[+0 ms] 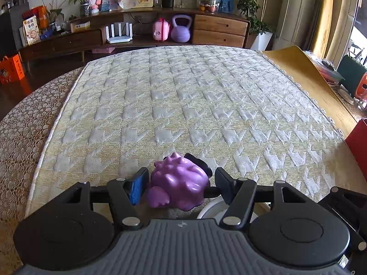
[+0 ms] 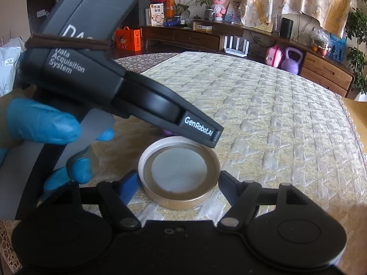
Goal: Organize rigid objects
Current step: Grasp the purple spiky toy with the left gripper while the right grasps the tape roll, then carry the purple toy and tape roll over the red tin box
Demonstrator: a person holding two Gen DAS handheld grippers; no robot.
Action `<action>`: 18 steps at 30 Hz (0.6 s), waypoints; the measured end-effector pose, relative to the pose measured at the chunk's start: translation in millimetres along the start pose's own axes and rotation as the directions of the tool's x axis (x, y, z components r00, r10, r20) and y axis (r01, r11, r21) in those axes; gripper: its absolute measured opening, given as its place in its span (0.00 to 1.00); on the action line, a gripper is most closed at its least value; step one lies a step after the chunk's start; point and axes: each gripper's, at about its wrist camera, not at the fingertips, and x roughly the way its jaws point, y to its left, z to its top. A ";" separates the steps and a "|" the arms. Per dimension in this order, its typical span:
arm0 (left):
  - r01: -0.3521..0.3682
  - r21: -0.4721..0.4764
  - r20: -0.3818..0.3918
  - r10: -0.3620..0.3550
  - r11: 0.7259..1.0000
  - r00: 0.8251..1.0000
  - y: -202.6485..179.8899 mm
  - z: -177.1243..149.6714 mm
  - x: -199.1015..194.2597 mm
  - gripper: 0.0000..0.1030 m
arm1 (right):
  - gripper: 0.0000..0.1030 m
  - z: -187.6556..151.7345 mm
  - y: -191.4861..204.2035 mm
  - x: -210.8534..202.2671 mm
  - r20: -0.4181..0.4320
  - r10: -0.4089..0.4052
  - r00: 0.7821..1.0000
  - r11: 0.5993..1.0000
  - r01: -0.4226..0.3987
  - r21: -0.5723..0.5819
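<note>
Table [image 1: 309, 84] is wood, covered mid-way by a quilted cream houndstooth mat [image 1: 183, 105], with a pebble-pattern cloth [image 1: 20, 137] on the left edge. Far side of the room: a low wooden sideboard [image 1: 218, 27] holding a white router [image 1: 119, 34], a pink toy case [image 1: 161, 32] and a purple kettlebell [image 1: 180, 31]; plants and curtains are behind.

Purple spiky toy [image 1: 177, 183] sits on the near part of the mat, between the fingers of the left tool [image 1: 181, 184]. The blue pad [image 1: 136, 189] is at its left side and the right finger looks just apart, so the tool is partly spread, contact unclear.

Round lid [image 2: 180, 174], rim up with a white inside, lies on the mat just right of the toy. The right tool [image 2: 179, 184] straddles it, jaws spread, pads not pressing.

In the right wrist view the left tool's body crosses the frame, held by a blue-gloved hand [image 2: 45, 135], and blocks nearly all of the toy.
</note>
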 end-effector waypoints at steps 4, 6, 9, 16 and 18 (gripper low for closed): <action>-0.020 0.003 -0.001 0.020 1.000 1.000 1.2 -0.8 -4.1 0.62 | 0.72 -3.2 -6.3 -6.1 0.006 -0.014 1.000 1.000 0.014 0.022; -0.022 -0.009 -0.003 0.022 1.000 1.000 2.3 -1.1 -6.6 0.62 | 0.72 -7.0 -11.1 -12.3 0.008 -0.018 1.000 0.999 0.018 0.039; -0.048 -0.031 -0.017 0.047 0.998 0.999 1.7 -0.9 -9.3 0.62 | 0.72 -14.1 -18.6 -22.5 0.000 -0.055 0.998 0.997 0.055 0.061; -0.039 -0.034 -0.025 0.038 0.999 0.999 -11.3 -6.8 -23.6 0.61 | 0.72 -23.1 -46.9 -56.2 -0.013 -0.125 0.992 0.978 0.125 0.169; -0.037 -0.034 -0.028 0.036 0.999 0.999 -16.2 -8.0 -28.4 0.61 | 0.72 -26.5 -54.2 -68.8 -0.011 -0.136 0.991 0.973 0.136 0.186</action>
